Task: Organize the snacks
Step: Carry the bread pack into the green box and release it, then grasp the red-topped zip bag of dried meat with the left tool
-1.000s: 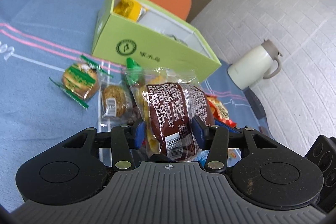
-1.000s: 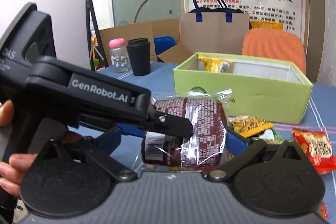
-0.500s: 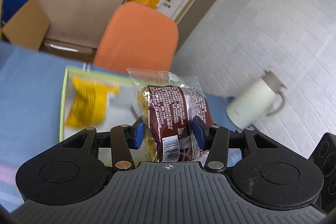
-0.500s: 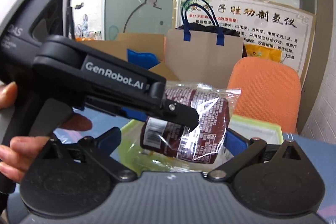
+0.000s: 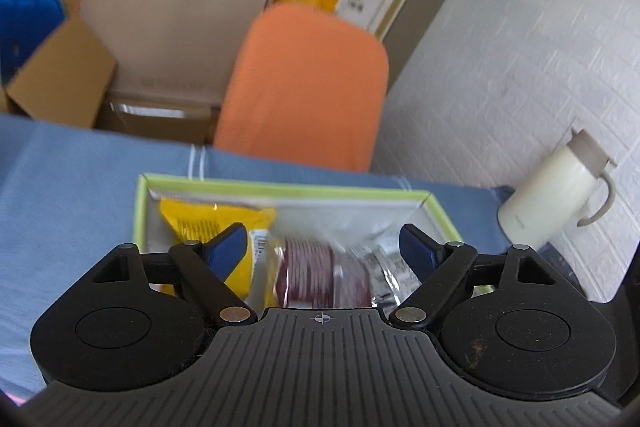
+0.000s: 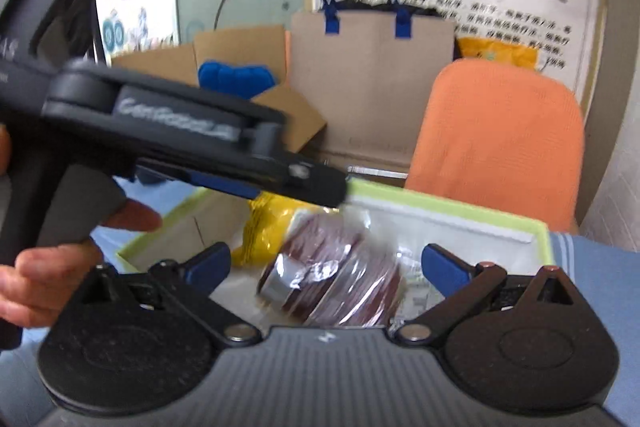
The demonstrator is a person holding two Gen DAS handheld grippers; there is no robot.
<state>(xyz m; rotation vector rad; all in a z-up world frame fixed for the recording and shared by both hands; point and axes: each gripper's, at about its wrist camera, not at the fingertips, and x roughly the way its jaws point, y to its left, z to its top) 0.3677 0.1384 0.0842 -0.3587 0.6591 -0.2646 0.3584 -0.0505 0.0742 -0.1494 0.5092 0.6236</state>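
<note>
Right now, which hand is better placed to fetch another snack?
Probably the right. The right gripper is open and touching nothing, while the left gripper is opening around the brown plastic-wrapped cake pack over the light green cardboard box.

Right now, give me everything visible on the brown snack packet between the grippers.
The brown snack packet is a dark reddish-brown round snack in clear crinkly plastic film, with a white label patch at one end. It is motion-blurred, lying tilted inside the green box, beside a yellow packet. The left gripper is opening; its blue pads stand clear of the film. The right gripper is also open around it, not pressing. Whether it has settled on the box floor is unclear.
</note>
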